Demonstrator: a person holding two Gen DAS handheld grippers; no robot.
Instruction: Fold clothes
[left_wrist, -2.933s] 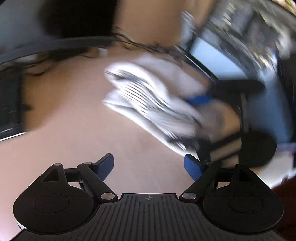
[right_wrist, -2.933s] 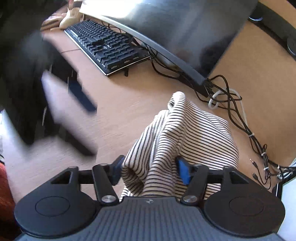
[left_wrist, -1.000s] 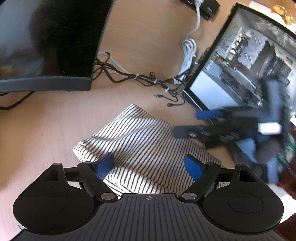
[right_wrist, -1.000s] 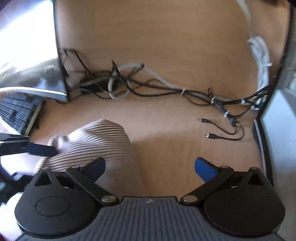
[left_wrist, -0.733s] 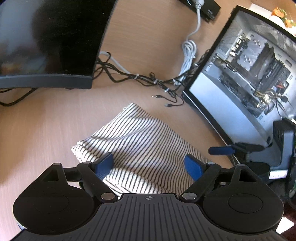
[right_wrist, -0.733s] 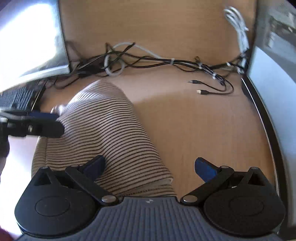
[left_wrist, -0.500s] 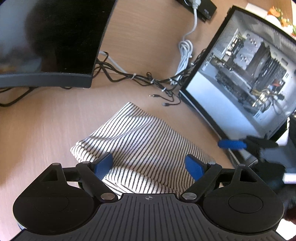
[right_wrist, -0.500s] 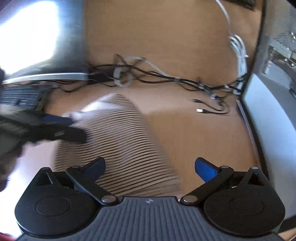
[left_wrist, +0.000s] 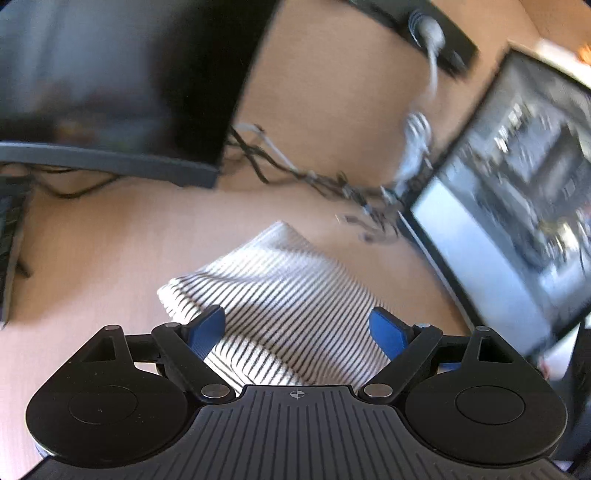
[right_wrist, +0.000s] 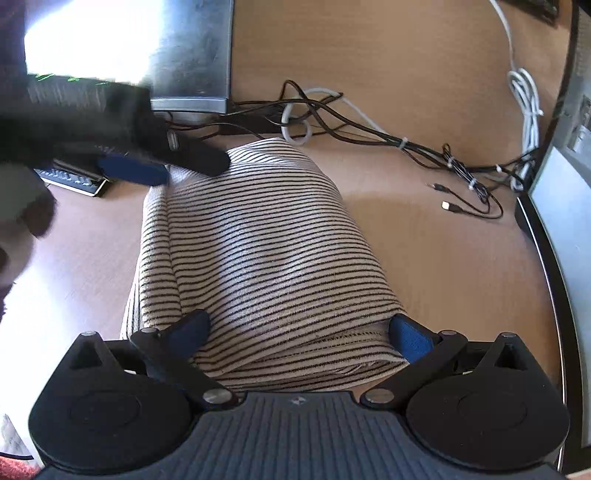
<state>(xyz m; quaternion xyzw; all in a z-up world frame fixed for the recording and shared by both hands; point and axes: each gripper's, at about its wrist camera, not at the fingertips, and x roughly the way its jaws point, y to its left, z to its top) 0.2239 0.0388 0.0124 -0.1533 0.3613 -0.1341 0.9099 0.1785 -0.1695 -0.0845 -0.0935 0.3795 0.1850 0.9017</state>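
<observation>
The soft, light striped garment (right_wrist: 258, 251) lies folded between the spread right claw (right_wrist: 301, 332); better to pinch its near edge.

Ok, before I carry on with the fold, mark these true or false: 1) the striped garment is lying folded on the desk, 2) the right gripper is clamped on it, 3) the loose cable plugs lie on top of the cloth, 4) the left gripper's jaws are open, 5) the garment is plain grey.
1) True: the striped garment lies as a folded bundle on the wooden desk.
2) False: the right gripper stands open, its jaws astride the near edge and not pressing on it.
3) False: the loose cable plugs lie on bare desk to the right of the cloth, apart from it.
4) True: the left gripper is open, and its jaws have just been opening wider over the cloth.
5) False: it is cream with thin dark stripes.
</observation>
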